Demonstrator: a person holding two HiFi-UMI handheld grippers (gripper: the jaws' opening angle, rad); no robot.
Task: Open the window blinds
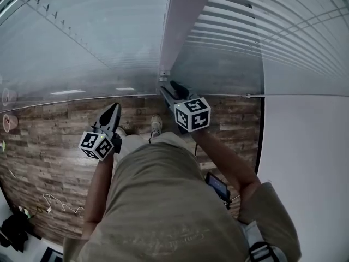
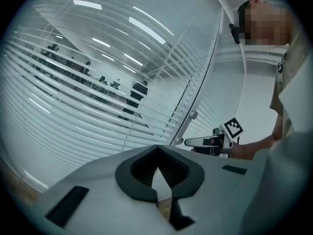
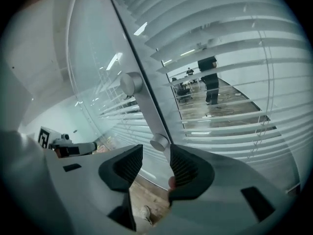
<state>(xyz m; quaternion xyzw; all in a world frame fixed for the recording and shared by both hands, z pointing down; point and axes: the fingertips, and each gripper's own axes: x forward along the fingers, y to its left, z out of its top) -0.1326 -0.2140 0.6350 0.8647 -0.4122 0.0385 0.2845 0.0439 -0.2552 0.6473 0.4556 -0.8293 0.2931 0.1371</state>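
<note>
Just beyond right gripper (image 3: pixel 155 155) tips: we see lower knob (image 3: pixel 159 142) on frame post (image 3: pixel 145 102), level with gap between spread jaws, nothing clamped. Blinds (image 3: pixel 234 82) run from post edge out to gripper's right, slats part tilted, room showing through. Left gripper (image 2: pixel 157 153) clenched, empty, short of glass, free room around.

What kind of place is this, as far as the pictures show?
Probably an office: glass partition walls hung with slatted blinds, a wood-look floor, and people in a lit room beyond the glass.
</note>
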